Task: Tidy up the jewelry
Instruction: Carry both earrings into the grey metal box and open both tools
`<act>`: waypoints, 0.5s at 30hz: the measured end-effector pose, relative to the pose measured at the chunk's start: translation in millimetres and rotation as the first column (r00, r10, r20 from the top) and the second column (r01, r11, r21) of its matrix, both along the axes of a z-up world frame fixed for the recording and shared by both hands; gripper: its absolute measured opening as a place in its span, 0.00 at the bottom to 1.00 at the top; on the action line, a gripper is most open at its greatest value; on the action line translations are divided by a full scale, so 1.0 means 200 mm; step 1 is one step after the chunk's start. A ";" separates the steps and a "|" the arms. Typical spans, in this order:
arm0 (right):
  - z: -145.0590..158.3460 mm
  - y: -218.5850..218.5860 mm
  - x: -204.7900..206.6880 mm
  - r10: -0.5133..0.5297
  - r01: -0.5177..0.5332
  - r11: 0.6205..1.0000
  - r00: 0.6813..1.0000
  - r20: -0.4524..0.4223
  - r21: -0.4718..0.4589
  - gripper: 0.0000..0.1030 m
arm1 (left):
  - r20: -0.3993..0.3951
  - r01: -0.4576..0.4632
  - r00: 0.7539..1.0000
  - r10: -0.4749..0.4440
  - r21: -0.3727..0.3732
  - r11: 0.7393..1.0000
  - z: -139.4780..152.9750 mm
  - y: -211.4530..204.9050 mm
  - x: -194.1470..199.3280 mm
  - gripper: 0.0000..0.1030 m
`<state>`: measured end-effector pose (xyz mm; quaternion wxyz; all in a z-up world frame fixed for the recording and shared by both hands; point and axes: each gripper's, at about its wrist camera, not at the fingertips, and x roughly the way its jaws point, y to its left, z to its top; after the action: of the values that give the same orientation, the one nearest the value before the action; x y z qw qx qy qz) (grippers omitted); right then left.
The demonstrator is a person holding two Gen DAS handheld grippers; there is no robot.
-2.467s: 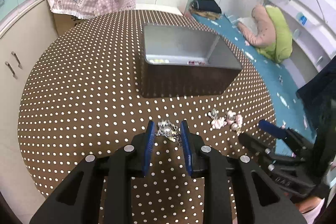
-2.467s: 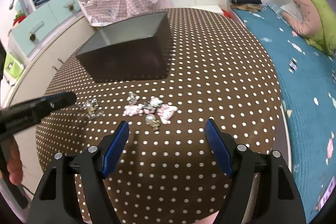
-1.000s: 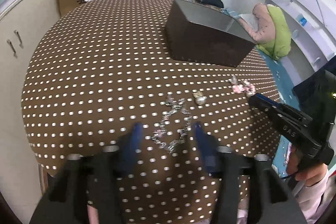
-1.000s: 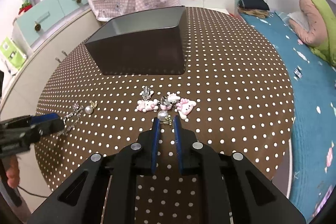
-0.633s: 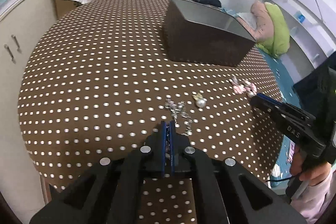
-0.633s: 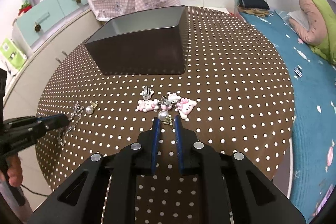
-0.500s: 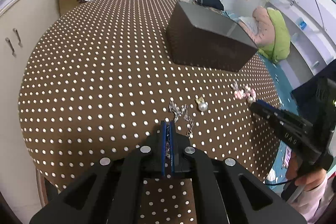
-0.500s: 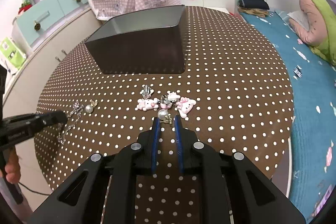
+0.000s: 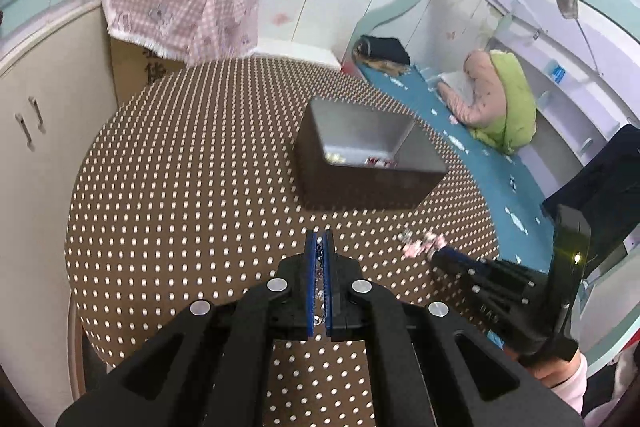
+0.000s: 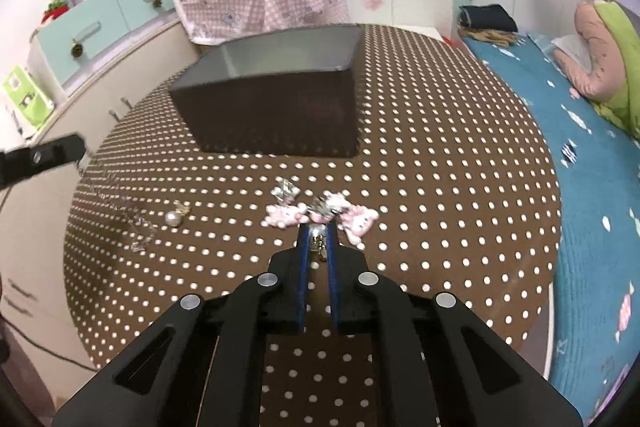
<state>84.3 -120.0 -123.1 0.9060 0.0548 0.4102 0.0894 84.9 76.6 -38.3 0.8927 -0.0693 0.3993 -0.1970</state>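
Note:
My left gripper (image 9: 319, 247) is shut on a silver chain (image 9: 319, 269), raised above the dotted brown table (image 9: 180, 195). In the right wrist view the chain (image 10: 120, 211) dangles, blurred, from the left gripper (image 10: 78, 147) down to the tabletop. My right gripper (image 10: 316, 231) is low at the table, its jaws closing on a small pearl earring (image 10: 319, 241) held between the pads. Pink cat charms (image 10: 282, 215) and a silver piece (image 10: 286, 191) lie just beyond its tips. A second pearl earring (image 10: 174, 218) lies to the left. The dark open box (image 9: 368, 155) holds a few small pieces.
The box (image 10: 276, 107) stands behind the charms, mid-table. The table's round edge falls away on the left toward cream cupboards (image 9: 36, 115) and on the right toward a blue bed (image 10: 580, 131). A pink checked cloth (image 9: 180, 11) covers a carton beyond the table.
The left gripper went from open around the chain to shut on it, then rose, drawing the chain off the table. The right gripper stayed put and its jaws narrowed slightly on the pearl earring.

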 end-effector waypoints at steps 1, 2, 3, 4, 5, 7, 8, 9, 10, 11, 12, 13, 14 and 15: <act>0.01 0.00 0.00 -0.005 0.005 1.000 1.000 0.005 -0.001 0.08 | 0.010 0.001 1.000 -0.001 -0.004 1.000 0.02 -0.01 0.00 0.01; 0.02 0.00 0.00 -0.006 0.006 1.000 1.000 0.009 0.000 0.08 | 0.017 0.004 1.000 -0.004 -0.006 1.000 0.03 -0.01 0.00 0.01; 0.04 0.00 0.01 -0.012 0.012 1.000 1.000 0.016 -0.001 0.08 | 0.029 0.006 1.000 -0.006 -0.007 1.000 0.05 -0.01 0.01 0.01; 0.06 0.00 0.01 -0.015 0.015 1.000 1.000 0.023 -0.003 0.08 | 0.035 0.007 0.999 -0.007 -0.009 1.000 0.06 -0.02 0.01 0.01; 0.08 0.00 0.01 -0.017 0.017 1.000 0.999 0.033 -0.003 0.08 | 0.042 0.009 0.999 -0.009 -0.012 1.000 0.08 -0.03 0.02 0.01; 0.12 -0.02 0.02 -0.020 0.020 1.000 0.999 0.050 0.001 0.08 | 0.053 0.008 0.999 -0.007 -0.012 1.000 0.10 -0.04 0.04 0.01; 0.14 -0.02 0.02 -0.020 0.019 1.000 0.998 0.058 0.004 0.08 | 0.059 0.007 0.998 -0.006 -0.012 1.000 0.12 -0.05 0.05 0.01; 0.17 -0.03 0.03 -0.022 0.022 1.000 0.997 0.071 0.002 0.08 | 0.065 0.009 0.998 -0.009 -0.013 1.000 0.13 -0.06 0.06 0.01; 0.20 -0.03 0.03 -0.023 0.024 1.000 0.996 0.082 -0.003 0.08 | 0.071 0.012 0.997 -0.011 -0.014 1.000 0.14 -0.06 0.07 0.01; 0.23 -0.04 0.04 -0.024 0.025 1.000 0.995 0.095 -0.008 0.08 | 0.081 0.015 0.997 -0.013 -0.015 1.000 0.17 -0.07 0.08 0.01; 0.26 -0.04 0.05 -0.026 0.027 1.000 0.994 0.110 -0.009 0.08 | 0.094 0.020 0.995 -0.019 -0.013 1.000 0.19 -0.08 0.09 0.01; 0.29 -0.05 0.07 -0.029 0.030 1.000 0.992 0.122 -0.007 0.08 | 0.104 0.024 0.994 -0.023 -0.010 1.000 0.21 -0.09 0.10 0.01; 0.31 -0.07 0.07 -0.029 0.030 1.000 0.991 0.132 -0.007 0.08 | 0.115 0.029 0.993 -0.028 -0.007 1.000 0.24 -0.10 0.11 0.01; 0.34 -0.07 0.08 -0.027 0.029 1.000 0.989 0.145 -0.009 0.08 | 0.129 0.039 0.991 -0.038 -0.006 0.999 0.27 -0.12 0.12 0.01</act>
<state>100.0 -133.9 -54.3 0.9349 0.0489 0.3428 0.0782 107.9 53.3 15.1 0.9124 -0.0527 0.3411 -0.2200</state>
